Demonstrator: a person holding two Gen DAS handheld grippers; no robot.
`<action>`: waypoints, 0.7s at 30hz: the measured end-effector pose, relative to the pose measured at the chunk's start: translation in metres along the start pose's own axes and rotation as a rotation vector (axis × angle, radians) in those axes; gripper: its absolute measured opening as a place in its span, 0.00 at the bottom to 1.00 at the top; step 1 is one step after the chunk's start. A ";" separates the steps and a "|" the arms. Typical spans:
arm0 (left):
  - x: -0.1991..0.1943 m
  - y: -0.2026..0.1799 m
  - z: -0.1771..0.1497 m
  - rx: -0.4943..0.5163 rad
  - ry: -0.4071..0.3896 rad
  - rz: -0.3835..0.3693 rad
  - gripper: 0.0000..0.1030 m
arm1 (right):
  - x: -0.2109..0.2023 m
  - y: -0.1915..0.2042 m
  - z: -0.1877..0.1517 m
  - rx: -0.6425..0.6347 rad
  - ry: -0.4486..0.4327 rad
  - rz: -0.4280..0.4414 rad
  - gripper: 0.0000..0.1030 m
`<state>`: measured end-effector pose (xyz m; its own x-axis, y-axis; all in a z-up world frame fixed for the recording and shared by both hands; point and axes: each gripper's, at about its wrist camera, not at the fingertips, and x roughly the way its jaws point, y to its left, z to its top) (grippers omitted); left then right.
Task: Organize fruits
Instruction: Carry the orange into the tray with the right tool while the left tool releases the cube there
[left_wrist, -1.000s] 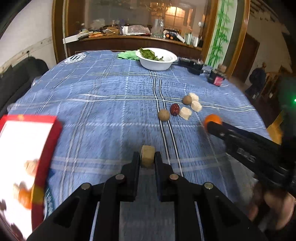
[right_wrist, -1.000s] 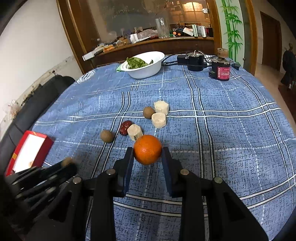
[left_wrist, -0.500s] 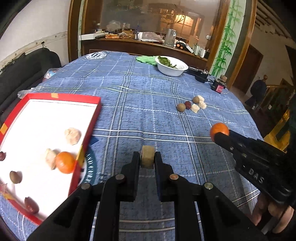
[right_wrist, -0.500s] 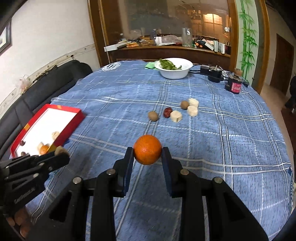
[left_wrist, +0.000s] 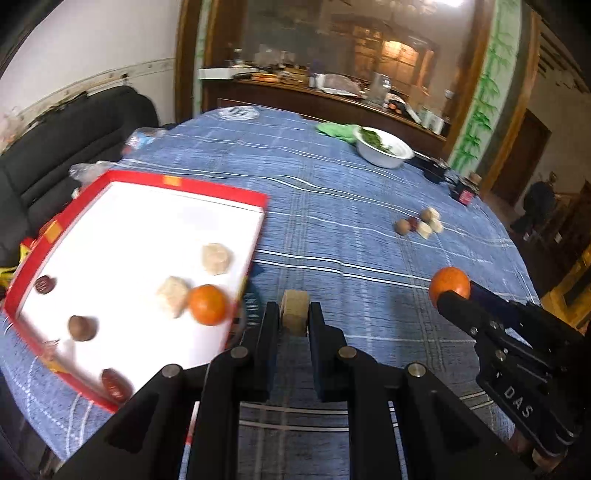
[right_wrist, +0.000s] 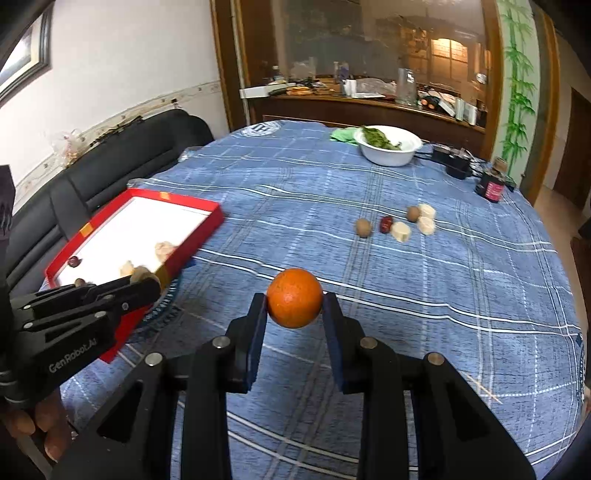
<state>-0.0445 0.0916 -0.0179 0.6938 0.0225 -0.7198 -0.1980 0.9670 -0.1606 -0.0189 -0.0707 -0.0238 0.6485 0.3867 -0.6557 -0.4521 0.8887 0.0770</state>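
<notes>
— Over the blue plaid tablecloth (left_wrist: 332, 229) in the left wrist view, what do we have?

— Our left tongs (left_wrist: 293, 317) are pinching a tan cube (left_wrist: 294, 312), held above the cloth just right of the red tray (left_wrist: 207, 186). On the tray's white floor we see an orange (left_wrist: 207, 304), two pale chunks (left_wrist: 216, 258), a brown round fruit (left_wrist: 82, 327) and two dark red dates (left_wrist: 45, 284). Our right tongs (left_wrist: 448, 291) come in from the right, clamped on a second orange (left_wrist: 449, 282).

— And farther back?

— A loose cluster of small fruits (left_wrist: 419, 225) lies well apart from the tray, and a white bowl (left_wrist: 384, 149) of greens sits near the table's far edge beside a green cloth (left_wrist: 336, 129). Behind it runs a wooden sideboard (left_wrist: 314, 99) cluttered with things too small for us to name; a black sofa (left_wrist: 74, 147) lines the left wall.

— Now the right wrist view?

— The second orange (right_wrist: 294, 298) is gripped between the right tongs (right_wrist: 294, 306), off the table. The left tongs (right_wrist: 142, 286) reach in at lower left, their tip over the tray's near corner; we can just make out the cube (right_wrist: 142, 274). The tray (right_wrist: 192, 206) sits at the table's left edge. Two brown fruits, one date and three pale chunks (right_wrist: 400, 231) lie mid-table. The bowl (right_wrist: 388, 151), a black adapter (right_wrist: 456, 168) with cables and a dark jar (right_wrist: 490, 188) stand along the far right side. A bamboo mural (right_wrist: 519, 88) marks the right wall.
</notes>
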 end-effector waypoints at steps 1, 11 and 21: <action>-0.001 0.004 0.000 -0.010 -0.001 0.010 0.13 | 0.001 0.006 0.001 -0.006 -0.001 0.010 0.32; -0.006 0.057 0.008 -0.129 -0.021 0.110 0.13 | 0.014 0.064 0.015 -0.071 -0.012 0.115 0.32; 0.000 0.114 0.020 -0.239 -0.031 0.204 0.13 | 0.037 0.114 0.029 -0.125 -0.003 0.203 0.32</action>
<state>-0.0532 0.2068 -0.0228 0.6431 0.2213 -0.7331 -0.4899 0.8547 -0.1718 -0.0288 0.0520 -0.0169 0.5378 0.5554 -0.6343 -0.6459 0.7550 0.1134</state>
